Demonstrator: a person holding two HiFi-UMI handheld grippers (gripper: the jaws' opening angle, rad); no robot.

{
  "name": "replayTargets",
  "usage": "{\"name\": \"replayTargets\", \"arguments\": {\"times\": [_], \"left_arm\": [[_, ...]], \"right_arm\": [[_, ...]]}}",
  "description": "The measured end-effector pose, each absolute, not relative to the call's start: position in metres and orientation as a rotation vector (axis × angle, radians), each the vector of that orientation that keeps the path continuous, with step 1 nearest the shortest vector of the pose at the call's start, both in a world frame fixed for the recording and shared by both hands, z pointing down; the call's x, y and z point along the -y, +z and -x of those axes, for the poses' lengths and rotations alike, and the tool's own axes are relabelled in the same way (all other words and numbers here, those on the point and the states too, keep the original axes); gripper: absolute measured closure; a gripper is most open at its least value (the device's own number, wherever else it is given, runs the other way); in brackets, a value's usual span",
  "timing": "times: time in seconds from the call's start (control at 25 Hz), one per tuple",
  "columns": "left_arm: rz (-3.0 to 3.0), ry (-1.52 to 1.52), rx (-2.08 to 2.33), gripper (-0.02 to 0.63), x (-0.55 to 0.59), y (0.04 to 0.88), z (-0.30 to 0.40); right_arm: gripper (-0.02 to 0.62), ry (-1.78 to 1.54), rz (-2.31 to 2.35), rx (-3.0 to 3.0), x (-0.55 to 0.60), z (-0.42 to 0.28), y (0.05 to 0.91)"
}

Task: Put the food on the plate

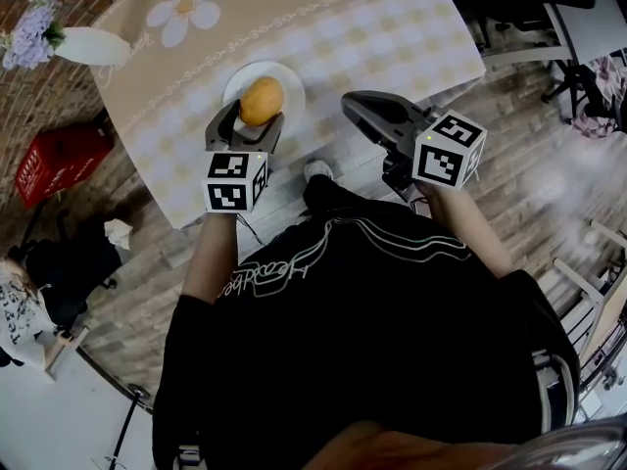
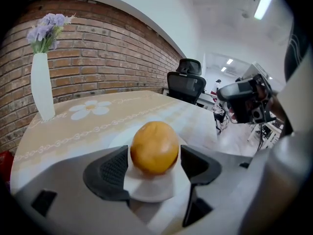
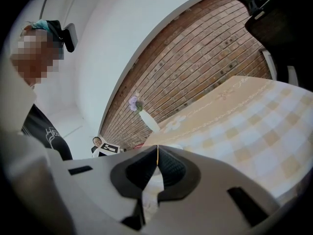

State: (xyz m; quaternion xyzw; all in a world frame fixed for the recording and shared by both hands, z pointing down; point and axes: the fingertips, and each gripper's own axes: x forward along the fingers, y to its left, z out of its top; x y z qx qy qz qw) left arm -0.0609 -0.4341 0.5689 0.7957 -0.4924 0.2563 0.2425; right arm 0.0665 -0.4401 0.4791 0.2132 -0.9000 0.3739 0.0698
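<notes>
An orange round fruit (image 1: 261,100) rests on a small white plate (image 1: 286,78) near the front edge of the table (image 1: 362,37). My left gripper (image 1: 250,118) stands open at the plate's near rim, jaws on either side of the fruit (image 2: 154,147) with narrow gaps showing. The plate (image 2: 149,191) shows below the fruit between the pads. My right gripper (image 1: 359,101) hovers off the table's front edge to the right, shut with its pads (image 3: 166,166) pressed together and nothing between them.
A white vase with purple flowers (image 1: 88,45) stands at the table's far left end, also in the left gripper view (image 2: 41,87). A red crate (image 1: 54,160) sits on the floor at left. Office chairs (image 2: 188,84) stand beyond the table.
</notes>
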Motion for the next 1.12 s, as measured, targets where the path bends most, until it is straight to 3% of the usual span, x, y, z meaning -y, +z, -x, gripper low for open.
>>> {"name": "replayTargets", "arguments": {"times": [0.36,0.64,0.88,1.12], "left_arm": [[-2.263,0.581,1.375,0.281,0.417,0.524,0.072],[-2.282,0.271,1.306,0.29,0.366,0.447,0.079],[-2.32,-0.005,1.115,0.479,0.302,0.378,0.066],[-2.408,-0.049,1.052,0.584,0.252,0.344,0.051]], "right_arm": [[0.598,1.091,-0.71,2.813,0.416,-0.067,0.442],[0.598,0.987,-0.682,2.92,0.371,-0.056,0.399],[0.598,0.874,-0.607,3.009,0.316,-0.038,0.362],[0.598,0.826,-0.557,3.054,0.268,-0.028,0.345]]}}
